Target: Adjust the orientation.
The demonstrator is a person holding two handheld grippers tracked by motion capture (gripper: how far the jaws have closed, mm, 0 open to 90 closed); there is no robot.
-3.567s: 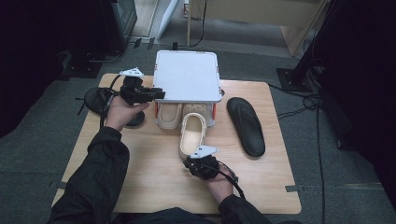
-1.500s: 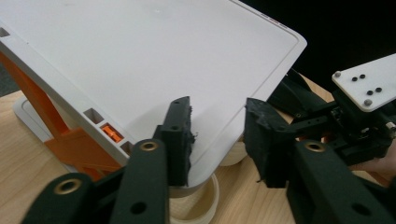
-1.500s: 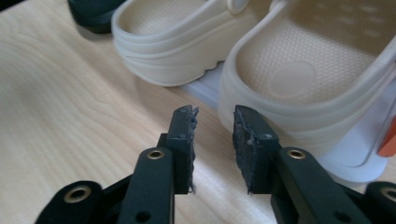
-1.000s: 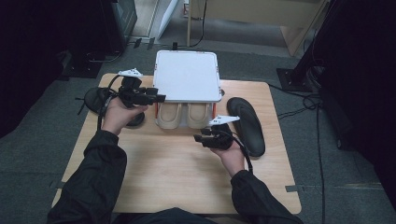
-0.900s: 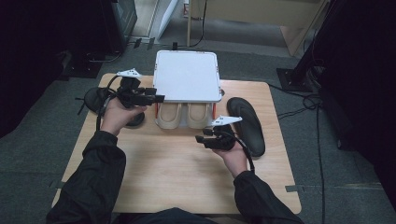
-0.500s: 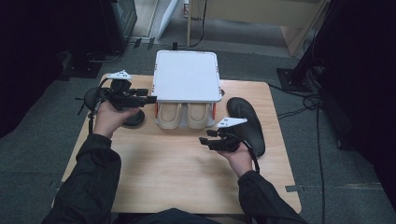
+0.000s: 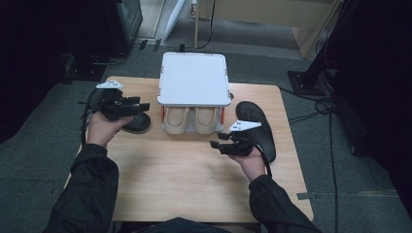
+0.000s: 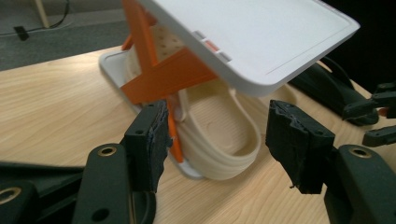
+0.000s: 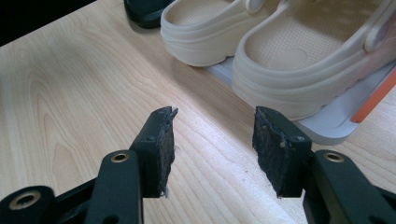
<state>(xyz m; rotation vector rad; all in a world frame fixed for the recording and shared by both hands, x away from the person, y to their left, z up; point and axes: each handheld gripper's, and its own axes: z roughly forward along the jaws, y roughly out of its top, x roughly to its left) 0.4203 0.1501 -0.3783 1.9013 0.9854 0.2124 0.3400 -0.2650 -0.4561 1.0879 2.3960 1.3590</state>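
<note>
Hovering released, both tongs, left (image 7: 144, 105) & right (image 7: 214, 144); right gripper view reveals cream clogs' (image 9: 261, 37) insoles under rack (image 7: 194, 80).

We see a wooden table (image 7: 194, 184) standing on grey carpet (image 7: 369, 194); a black cable (image 7: 332, 160) runs along the floor at right.

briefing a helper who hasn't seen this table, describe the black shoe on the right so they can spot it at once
Start at the white two-tier rack at the far middle of the wooden table, with two cream clogs on its lower shelf. Right of it, beyond the right claw, lies the black shoe directly on the wood. Unlike the clogs it is dark and off the rack.
</note>
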